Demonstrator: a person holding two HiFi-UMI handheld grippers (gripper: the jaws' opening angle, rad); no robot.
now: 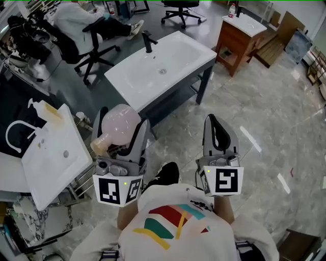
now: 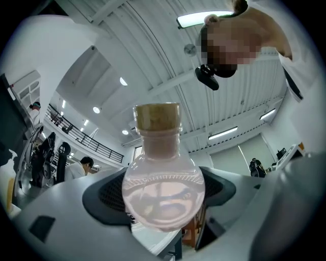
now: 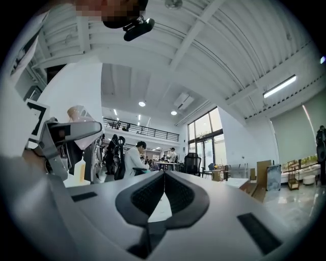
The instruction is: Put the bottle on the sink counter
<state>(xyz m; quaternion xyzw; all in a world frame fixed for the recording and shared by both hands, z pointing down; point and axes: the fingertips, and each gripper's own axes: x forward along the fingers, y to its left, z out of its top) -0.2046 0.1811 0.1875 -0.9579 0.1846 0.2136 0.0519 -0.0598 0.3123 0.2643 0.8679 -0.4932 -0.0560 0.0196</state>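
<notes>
The left gripper [image 1: 122, 133], at the lower centre-left of the head view, is clamped on the round pink corked bottle [image 2: 163, 191], below the white sink counter [image 1: 127, 81] at upper centre, while the right gripper [image 1: 220, 133] has its jaws pressed together, holding nothing.

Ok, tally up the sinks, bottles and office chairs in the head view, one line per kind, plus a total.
Sinks: 3 (grey-framed sink counter, left sink, wooden vanity sink)
Bottles: 3 (pink flask in the left gripper, pump bottle, bottle on the vanity)
Office chairs: 2 (occupied chair, empty chair)
Total: 8
</notes>
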